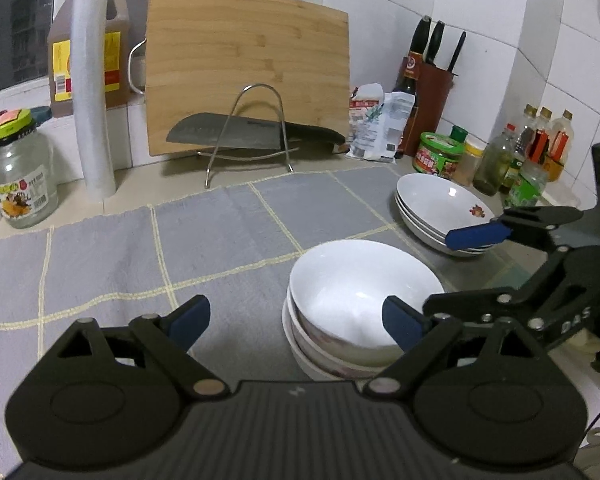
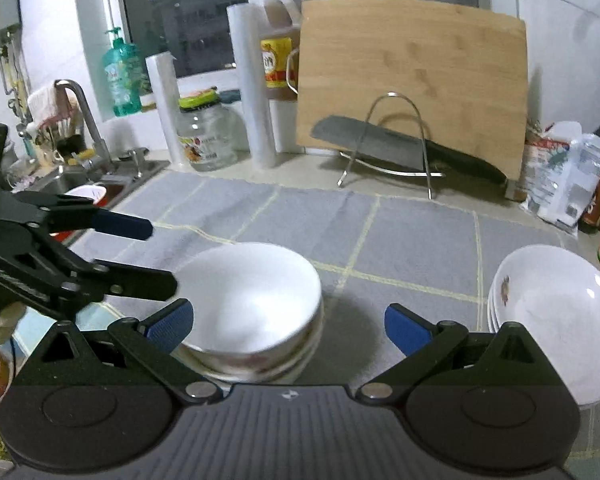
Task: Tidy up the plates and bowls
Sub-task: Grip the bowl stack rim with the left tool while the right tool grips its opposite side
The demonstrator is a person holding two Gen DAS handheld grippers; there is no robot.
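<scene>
A: Left gripper, jaws wide and empty. The bowls sit stacked on the cloth, just ahead, right of centre.

B: Right gripper gapes too, nothing held. The plates lie off to its right, so it's nearer.

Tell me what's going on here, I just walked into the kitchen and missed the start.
A person is sorting dishes on a grey checked cloth with two handheld grippers. White bowls sit nested in a stack, and white shallow plates with a small red print are stacked beside them. The left gripper and right gripper are both open and hold nothing.
</scene>
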